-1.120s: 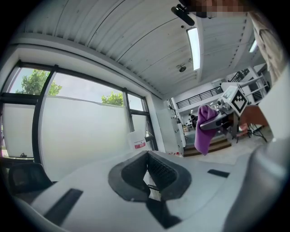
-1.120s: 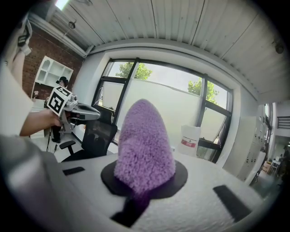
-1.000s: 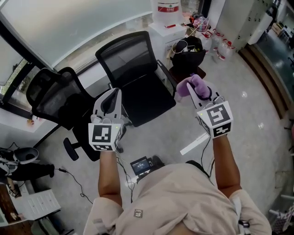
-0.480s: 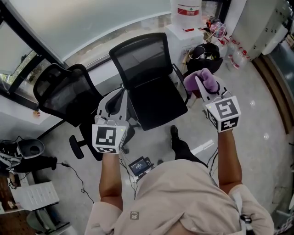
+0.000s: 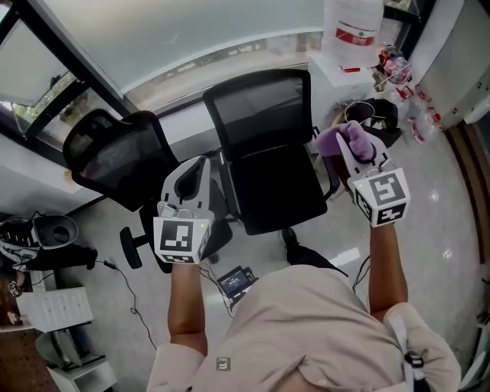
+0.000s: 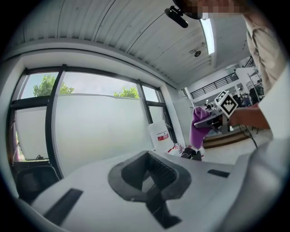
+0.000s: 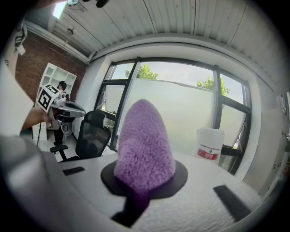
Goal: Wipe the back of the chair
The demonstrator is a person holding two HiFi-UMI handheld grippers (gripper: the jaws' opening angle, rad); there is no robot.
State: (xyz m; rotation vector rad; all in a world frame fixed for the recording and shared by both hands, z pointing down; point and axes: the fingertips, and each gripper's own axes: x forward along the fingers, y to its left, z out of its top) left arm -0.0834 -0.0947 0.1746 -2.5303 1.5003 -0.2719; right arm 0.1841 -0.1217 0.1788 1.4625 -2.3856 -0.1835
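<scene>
Head view, starting at the left: a second chair with a rounded black mesh back stands by the frosted window. My left claw hangs just in front of it, a smooth grey shell with its marker cube facing me. Left gripper view looks straight along those jaws. They sit together in a dark ribbed notch with nothing between them.

In the middle stands the chair I am meant to wipe. It is black, with a matte padded seat and a squarish backrest of fine mesh in a hard frame. It sits between my two claws, with the backrest beyond both, and neither claw touches it.

On the right, my right claw is clamped on a purple cloth — fluffy, long-piled and bunched into a rounded cone that pokes out past the tips. Right gripper view has that cone filling the centre, its base pinched in the dark slot. The cloth hangs near the chair's right side, apart from the backrest.

Farther right stands a translucent white jug with a red label.

Only the gripper views show the slatted ceiling and the treetops above the glass — and each one catches the other claw across the chair.
</scene>
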